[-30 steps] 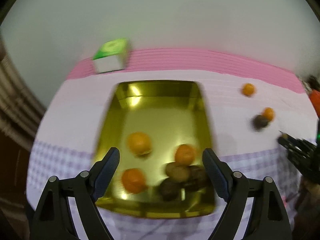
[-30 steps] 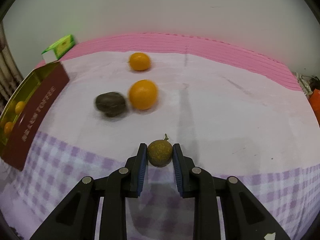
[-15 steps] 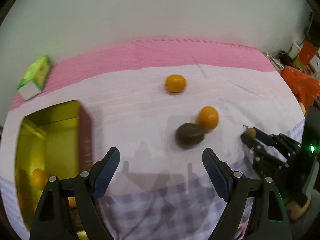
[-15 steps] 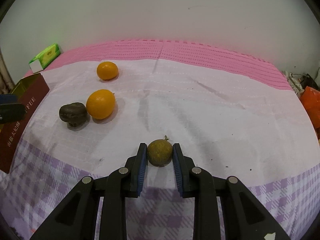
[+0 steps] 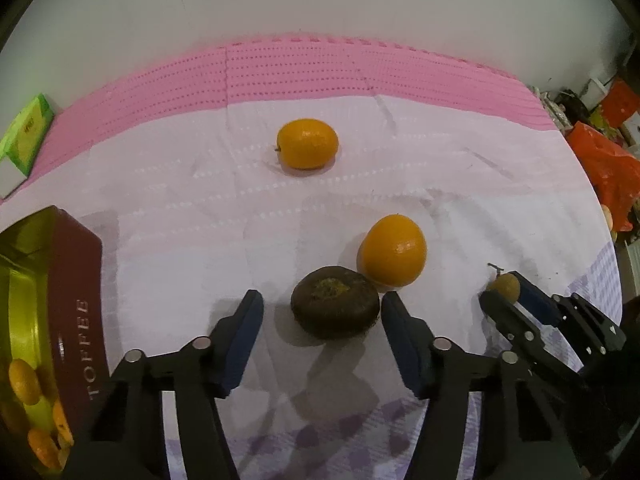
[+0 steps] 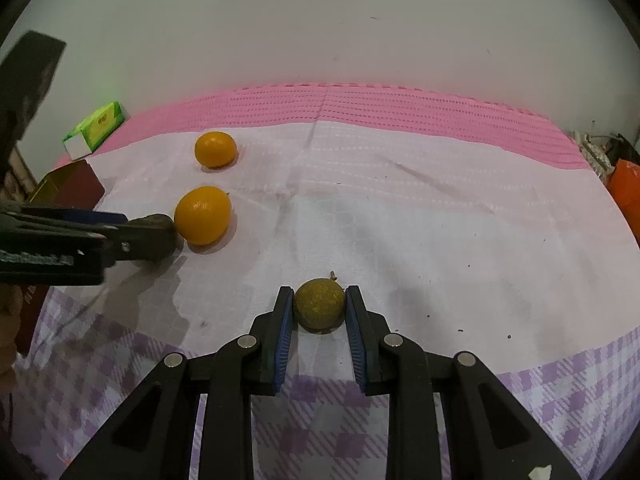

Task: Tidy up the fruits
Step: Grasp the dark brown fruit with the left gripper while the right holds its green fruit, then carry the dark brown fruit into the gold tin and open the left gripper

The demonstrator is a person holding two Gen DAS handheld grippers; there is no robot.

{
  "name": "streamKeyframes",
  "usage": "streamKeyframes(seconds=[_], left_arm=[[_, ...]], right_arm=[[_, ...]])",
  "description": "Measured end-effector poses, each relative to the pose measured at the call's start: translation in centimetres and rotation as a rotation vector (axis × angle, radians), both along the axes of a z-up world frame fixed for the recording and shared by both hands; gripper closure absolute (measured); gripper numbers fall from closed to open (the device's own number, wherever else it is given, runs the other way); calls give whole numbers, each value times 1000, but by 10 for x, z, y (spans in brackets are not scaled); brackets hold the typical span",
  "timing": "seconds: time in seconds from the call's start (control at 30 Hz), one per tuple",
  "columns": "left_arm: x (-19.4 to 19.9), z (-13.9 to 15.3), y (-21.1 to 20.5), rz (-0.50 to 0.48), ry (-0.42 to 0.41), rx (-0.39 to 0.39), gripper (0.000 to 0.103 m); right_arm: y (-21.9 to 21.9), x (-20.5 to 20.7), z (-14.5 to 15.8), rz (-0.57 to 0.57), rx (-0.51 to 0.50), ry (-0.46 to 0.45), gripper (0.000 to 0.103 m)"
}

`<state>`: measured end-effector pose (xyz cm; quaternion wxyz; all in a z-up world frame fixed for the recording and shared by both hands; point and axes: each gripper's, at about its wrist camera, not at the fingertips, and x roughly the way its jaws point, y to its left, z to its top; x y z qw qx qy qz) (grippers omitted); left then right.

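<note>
My left gripper [image 5: 322,306] is open, its jaws on either side of a dark brown fruit [image 5: 335,307] that lies on the white cloth and is not clamped. An orange [image 5: 393,251] touches that fruit just behind it; a second orange [image 5: 307,143] lies farther back. My right gripper [image 6: 319,307] is shut on a small brown-green fruit [image 6: 319,305] with a stem, low over the cloth. The right gripper also shows in the left wrist view [image 5: 506,292]. The left gripper's fingers [image 6: 80,236] show at the left of the right wrist view, around the dark fruit [image 6: 160,232].
A gold tin [image 5: 68,300] marked TOFFEE, with maroon sides, stands at the left and holds several oranges [image 5: 24,382]. A green and white box [image 5: 24,136] lies at the back left. Orange bags [image 5: 608,160] are off the table's right edge. A white wall rises behind.
My left gripper has swung right from above the tin to the loose fruits and now straddles the dark fruit. My right gripper has kept hold of the small fruit.
</note>
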<state>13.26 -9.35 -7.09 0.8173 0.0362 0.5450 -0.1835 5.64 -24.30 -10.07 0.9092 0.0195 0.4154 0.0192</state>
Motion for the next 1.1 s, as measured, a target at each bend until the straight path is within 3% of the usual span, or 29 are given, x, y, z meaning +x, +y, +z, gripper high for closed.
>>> streamKeyframes(seconds=[0.13,0.53,1.1], left_arm=[[0,-2,-3,-17,6,-16,58],[-22,8,13,-22,-6,2,58],[-56,66,100,106,-94,-25,58]], right_arm=[[0,0,0,-2,6,-1,79],[2,1,-1,-2,-18,1,79],[7,2,-1,-6,-61,2,79]])
